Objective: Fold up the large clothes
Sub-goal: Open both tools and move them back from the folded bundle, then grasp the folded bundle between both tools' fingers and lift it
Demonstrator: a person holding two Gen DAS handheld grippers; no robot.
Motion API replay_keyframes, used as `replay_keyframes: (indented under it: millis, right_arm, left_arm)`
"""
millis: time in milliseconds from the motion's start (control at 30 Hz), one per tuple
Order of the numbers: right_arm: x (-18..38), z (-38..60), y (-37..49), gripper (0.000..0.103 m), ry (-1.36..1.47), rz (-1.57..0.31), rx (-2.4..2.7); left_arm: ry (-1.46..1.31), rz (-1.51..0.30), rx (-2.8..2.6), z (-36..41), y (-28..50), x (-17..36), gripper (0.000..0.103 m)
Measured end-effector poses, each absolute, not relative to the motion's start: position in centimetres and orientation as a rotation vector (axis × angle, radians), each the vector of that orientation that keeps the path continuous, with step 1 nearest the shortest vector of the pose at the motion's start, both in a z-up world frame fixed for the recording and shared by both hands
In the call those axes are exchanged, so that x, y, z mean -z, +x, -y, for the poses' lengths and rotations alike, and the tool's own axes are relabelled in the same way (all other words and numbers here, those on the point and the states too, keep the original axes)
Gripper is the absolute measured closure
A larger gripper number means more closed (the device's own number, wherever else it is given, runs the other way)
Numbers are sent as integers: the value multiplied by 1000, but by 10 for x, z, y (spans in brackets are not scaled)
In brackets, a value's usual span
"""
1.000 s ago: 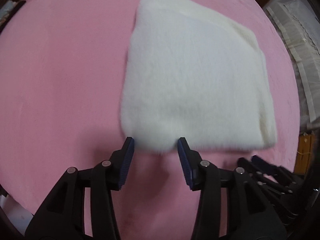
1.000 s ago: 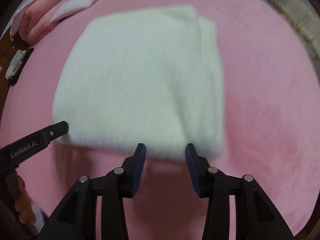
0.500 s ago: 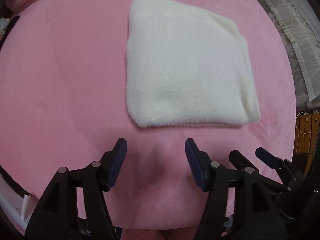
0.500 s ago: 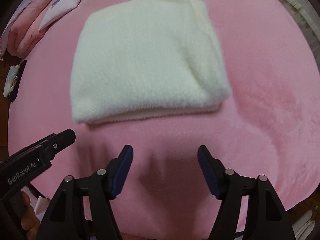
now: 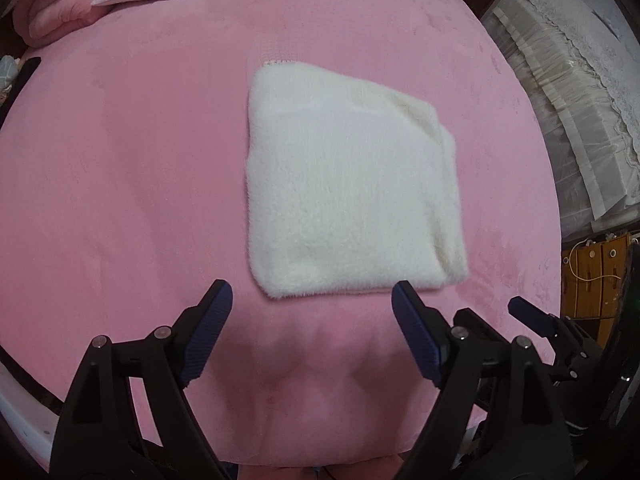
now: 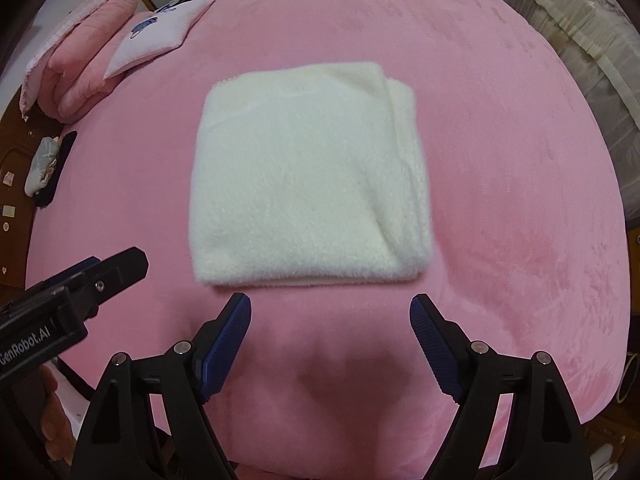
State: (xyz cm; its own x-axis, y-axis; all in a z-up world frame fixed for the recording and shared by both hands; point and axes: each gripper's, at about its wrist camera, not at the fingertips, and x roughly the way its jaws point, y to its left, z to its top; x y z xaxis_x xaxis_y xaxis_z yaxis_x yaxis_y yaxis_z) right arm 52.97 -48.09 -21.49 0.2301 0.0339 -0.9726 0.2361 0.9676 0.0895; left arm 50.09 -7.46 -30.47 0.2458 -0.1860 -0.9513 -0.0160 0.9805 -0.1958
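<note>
1. Cream fleece garment (image 6: 308, 176) lies folded into a thick, roughly square packet near the middle of the pink bed cover (image 6: 520, 200). Several layers show stacked along its right edge, and its top is fairly flat.

2. That shape suggests the folding is finished or close to it: the packet sits on its own, square to the person, and nothing presses on it or pins it down.

3. Nearest to it, the right gripper (image 6: 330, 316) hangs above the bare cover just short of the packet's near edge. Its jaws have just been opening and now stand wide apart, with only pink cover between them and no cloth.

4. Beside it, the left gripper (image 5: 312, 304) is in the same condition: jaws just opened wide, nothing between them, tips short of the packet's near left corner. In the right wrist view, its black body enters from the lower left, with part of a hand (image 6: 52, 412) beneath it.

5. Both tools point steeply down at the bed, side by side and apart from the garment, which reads as letting go and drawing clear so as not to drag the fold open.

6. Farther off, a pink quilt (image 6: 76, 80) and a pale pillow (image 6: 160, 36) lie at the far left corner, well away from the packet.
</note>
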Motion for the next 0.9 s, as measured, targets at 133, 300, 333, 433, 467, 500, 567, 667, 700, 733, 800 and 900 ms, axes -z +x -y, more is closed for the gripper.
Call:
replay_keyframes:
  millis: [133,300,333,433,467,500,567,667,700,733,800,900]
  right_arm:
    - [211,485,537,16,257,-1326,138]
    - [227,494,542,16,292,-1355,141]
    - [233,498,543,16,301,-1363,136]
    - [257,510,547,16,333,-1396,124]
    - [264,516,549,16,355,-1404,123]
    - [271,522,550,16,381,-1414,125]
    - [286,538,554,16,418,-1417,139]
    - [304,563,563,16,467,-1411,127]
    - [312,571,567,16,499,-1420,114]
    - [320,579,571,16,528,-1437,104]
    - [332,590,579,16,566,-1452,75]
    - [341,602,589,16,646,-1425,21]
  left_arm:
    - [-170,-1319,84,74,505,306,23]
    - [-219,-1378,67,69,512,341,23]
    - [-227,-1394,54,67,514,351,23]
    - [-247,-1434,30,63,524,377,23]
    - [-257,-1441,26,62,527,384,23]
    - [-273,-1452,18,59,532,393,23]
    - [-298,-1466,18,55,541,409,23]
    - [-324,-1487,41,50,556,428,23]
    - [-324,-1495,46,49,562,434,23]
    - [-318,-1500,51,48,567,439,23]
    - [-313,-1502,69,46,577,445,23]
    - [-344,-1494,112,42,589,451,23]
